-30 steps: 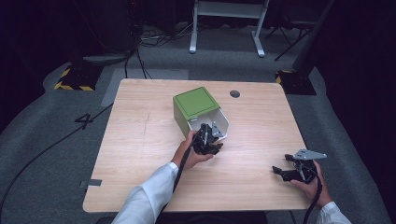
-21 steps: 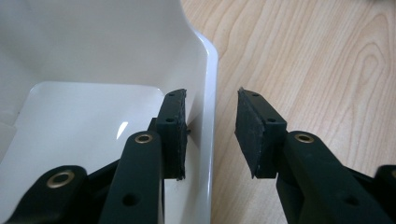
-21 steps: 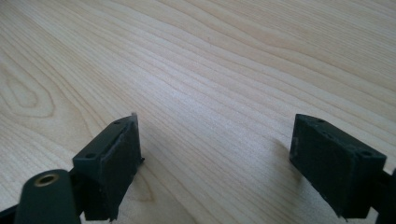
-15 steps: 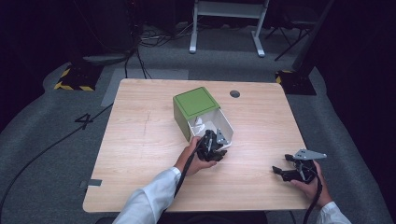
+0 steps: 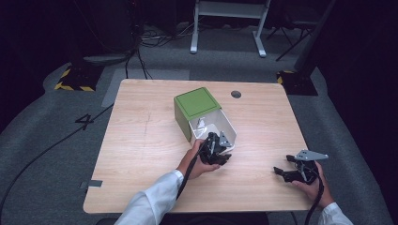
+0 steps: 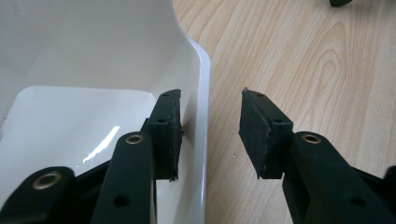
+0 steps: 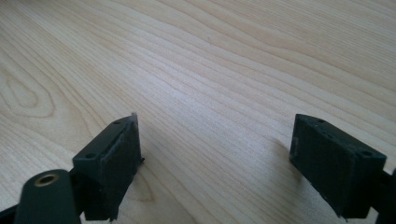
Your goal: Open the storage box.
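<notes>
At the counter's [image 5: 141, 140] middle, we have moved our left claw [image 6: 210, 135] onto the white bin's [image 5: 224, 125] rim, jaws apart astride its wall, likely ready to grip; our right claw [image 7: 215, 163] rests wide, empty.

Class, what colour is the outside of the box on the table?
Green, with a white inside; the high view shows it best.

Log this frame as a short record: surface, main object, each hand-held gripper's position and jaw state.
surface: wooden table
object: bin, green outside, white inside, lying on its side, opening toward the person
left hand-held gripper: open, jaws straddling the bin's white wall, one inside, one outside
right hand-held gripper: open, low over bare table, apart from the bin
contents of bin: cannot tell
</notes>
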### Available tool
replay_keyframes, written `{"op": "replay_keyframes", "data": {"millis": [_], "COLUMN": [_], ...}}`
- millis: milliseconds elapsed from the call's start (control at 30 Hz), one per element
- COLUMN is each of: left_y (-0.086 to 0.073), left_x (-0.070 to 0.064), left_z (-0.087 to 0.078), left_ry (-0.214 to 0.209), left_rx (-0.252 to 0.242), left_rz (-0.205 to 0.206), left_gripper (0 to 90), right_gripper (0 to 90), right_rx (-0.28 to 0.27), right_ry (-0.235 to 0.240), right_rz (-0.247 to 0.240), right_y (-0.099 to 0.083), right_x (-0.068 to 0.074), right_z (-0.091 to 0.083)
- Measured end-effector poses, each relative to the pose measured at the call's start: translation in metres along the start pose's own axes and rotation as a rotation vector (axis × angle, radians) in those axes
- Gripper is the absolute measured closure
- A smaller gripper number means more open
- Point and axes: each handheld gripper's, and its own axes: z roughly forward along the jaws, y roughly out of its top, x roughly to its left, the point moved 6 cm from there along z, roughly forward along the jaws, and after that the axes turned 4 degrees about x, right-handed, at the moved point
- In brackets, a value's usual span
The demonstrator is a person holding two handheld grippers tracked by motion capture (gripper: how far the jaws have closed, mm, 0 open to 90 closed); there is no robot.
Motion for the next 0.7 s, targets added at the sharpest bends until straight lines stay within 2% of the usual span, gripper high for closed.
{"op": "replay_keyframes", "data": {"millis": [233,400,700], "left_y": [0.001,0.004,0.008], "left_x": [-0.004,-0.009,-0.010], "left_z": [-0.001,0.000,-0.005], "left_ry": [-0.002,-0.008,-0.002], "left_rx": [-0.002,0.003,-0.011], "left_rz": [-0.006,0.007,0.009], "left_gripper": [57.9,56.5,46.6], "right_gripper": [16.4,16.4,16.4], "right_rx": [0.000,0.000,0.000], "right_ry": [0.000,0.000,0.000], "right_rz": [0.000,0.000,0.000], "right_y": [0.000,0.000,0.000], "right_x": [0.000,0.000,0.000], "right_z": [0.000,0.000,0.000]}}
